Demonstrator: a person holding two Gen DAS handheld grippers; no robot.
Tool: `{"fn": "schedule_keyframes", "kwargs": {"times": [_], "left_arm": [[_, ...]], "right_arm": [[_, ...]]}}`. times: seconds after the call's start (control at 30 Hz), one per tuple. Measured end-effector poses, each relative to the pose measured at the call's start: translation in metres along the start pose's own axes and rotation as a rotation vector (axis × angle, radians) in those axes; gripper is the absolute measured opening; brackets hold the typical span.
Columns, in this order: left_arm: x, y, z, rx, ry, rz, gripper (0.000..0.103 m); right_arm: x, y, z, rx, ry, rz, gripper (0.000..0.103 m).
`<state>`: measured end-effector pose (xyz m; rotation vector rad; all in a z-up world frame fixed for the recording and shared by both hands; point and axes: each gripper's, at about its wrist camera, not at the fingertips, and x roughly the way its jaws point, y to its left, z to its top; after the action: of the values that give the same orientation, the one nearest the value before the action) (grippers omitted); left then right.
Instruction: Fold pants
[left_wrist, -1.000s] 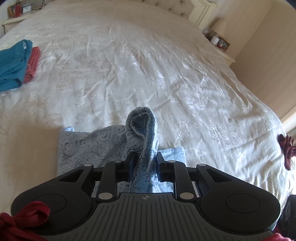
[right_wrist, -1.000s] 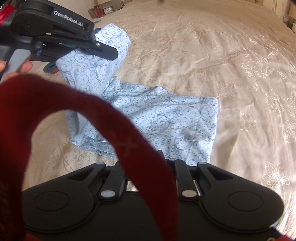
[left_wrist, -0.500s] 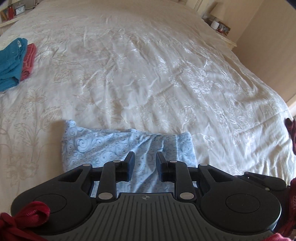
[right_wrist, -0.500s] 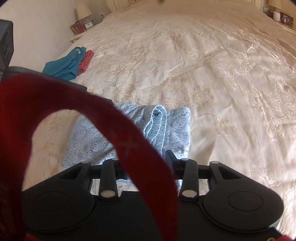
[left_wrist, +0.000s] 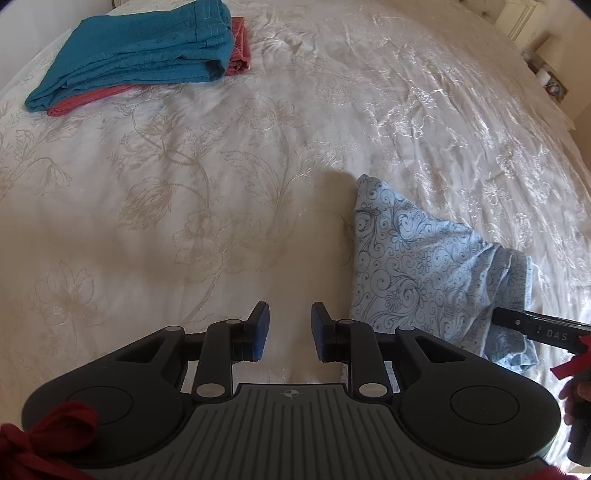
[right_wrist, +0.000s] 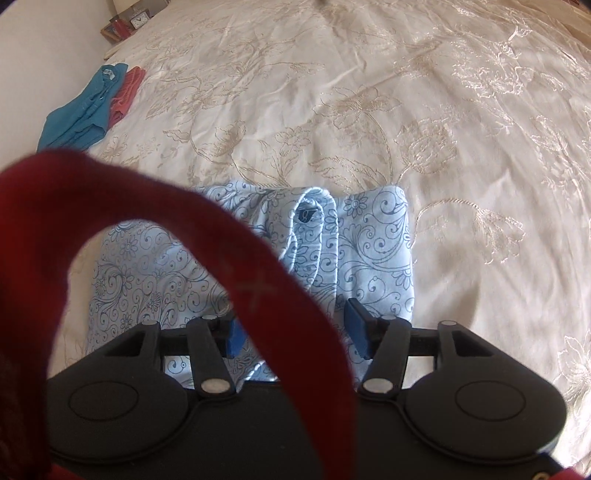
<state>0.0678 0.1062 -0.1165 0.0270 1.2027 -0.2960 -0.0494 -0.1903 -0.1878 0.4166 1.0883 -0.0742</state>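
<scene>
The light blue patterned pants (right_wrist: 373, 240) lie folded in a small rectangle on the cream bedspread (right_wrist: 332, 92), with a rolled ridge of cloth running down the middle. My right gripper (right_wrist: 295, 336) hangs just over their near edge. Its jaws are opening wide, the ridge lies loose between them, and the pads do not press on it. A red strap (right_wrist: 258, 288) hides part of the left finger. In the left wrist view my left gripper (left_wrist: 290, 328) stands open and empty over bare bedspread (left_wrist: 221, 221), left of the pants (left_wrist: 424, 266). One finger of the right gripper (left_wrist: 535, 330) rests over their right edge.
A folded teal garment (left_wrist: 147, 48) lies on a folded red one (left_wrist: 238, 55) at the far left of the bed. A nightstand with a clock (right_wrist: 140, 22) stands beyond the bed's left edge. A red strap end (left_wrist: 37, 435) dangles at the left gripper's body.
My left gripper let go of the raised cloth and swung left off the pants onto bare bedspread. My right gripper opened wide and sank closer to the pants, which now lie folded flat.
</scene>
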Motion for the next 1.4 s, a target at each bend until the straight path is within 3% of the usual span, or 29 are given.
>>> {"fn": "schedule_keyframes", "kwargs": {"times": [0.03, 0.1, 0.13, 0.17, 0.27, 0.37, 0.5, 0.63, 0.67, 0.73, 0.8, 0.93, 1.13, 1.27, 1.4], "left_arm": [[0.001, 0.002, -0.001, -0.004, 0.002, 0.001, 0.024], [0.001, 0.003, -0.003, -0.005, 0.005, 0.001, 0.024], [0.002, 0.002, -0.003, -0.002, 0.003, 0.003, 0.024], [0.002, 0.001, -0.004, 0.006, 0.000, 0.006, 0.024], [0.001, -0.004, -0.003, 0.021, -0.010, -0.002, 0.024], [0.000, -0.014, -0.002, 0.041, -0.024, -0.010, 0.024], [0.003, -0.031, 0.002, 0.080, -0.031, -0.026, 0.024], [0.007, -0.047, 0.005, 0.118, -0.023, -0.043, 0.024], [0.007, -0.050, 0.006, 0.128, -0.024, -0.045, 0.024], [0.007, -0.059, 0.008, 0.152, -0.030, -0.056, 0.024], [0.009, -0.068, 0.012, 0.172, -0.032, -0.070, 0.024], [0.025, -0.089, 0.023, 0.202, -0.019, -0.087, 0.024], [0.063, -0.110, 0.045, 0.224, -0.017, -0.042, 0.024], [0.091, -0.106, 0.064, 0.177, 0.016, -0.010, 0.024], [0.106, -0.098, 0.076, 0.155, 0.028, 0.005, 0.028]], "right_arm": [[0.000, 0.000, 0.000, 0.007, 0.006, 0.013, 0.061], [-0.004, 0.003, 0.000, 0.007, 0.013, 0.016, 0.046], [-0.008, 0.006, 0.000, -0.006, 0.009, 0.016, 0.022], [-0.015, 0.012, 0.000, -0.025, -0.003, 0.023, 0.017], [-0.044, 0.030, 0.000, -0.092, -0.043, 0.057, 0.017], [-0.071, 0.031, -0.004, -0.133, -0.095, 0.007, 0.017], [-0.053, 0.003, -0.006, -0.062, -0.036, -0.089, 0.017], [-0.021, -0.015, -0.004, -0.036, 0.036, -0.109, 0.036], [-0.025, -0.016, -0.003, -0.032, 0.019, -0.119, 0.047], [-0.041, -0.015, -0.003, -0.038, -0.047, -0.147, 0.053], [-0.059, -0.011, -0.002, -0.056, -0.112, -0.186, 0.053], [-0.058, 0.010, 0.006, -0.171, -0.153, -0.159, 0.053], [-0.016, 0.015, 0.022, -0.221, -0.098, -0.177, 0.053], [-0.002, -0.007, 0.033, -0.180, -0.079, -0.213, 0.053], [0.004, -0.023, 0.034, -0.138, -0.054, -0.191, 0.056]]}}
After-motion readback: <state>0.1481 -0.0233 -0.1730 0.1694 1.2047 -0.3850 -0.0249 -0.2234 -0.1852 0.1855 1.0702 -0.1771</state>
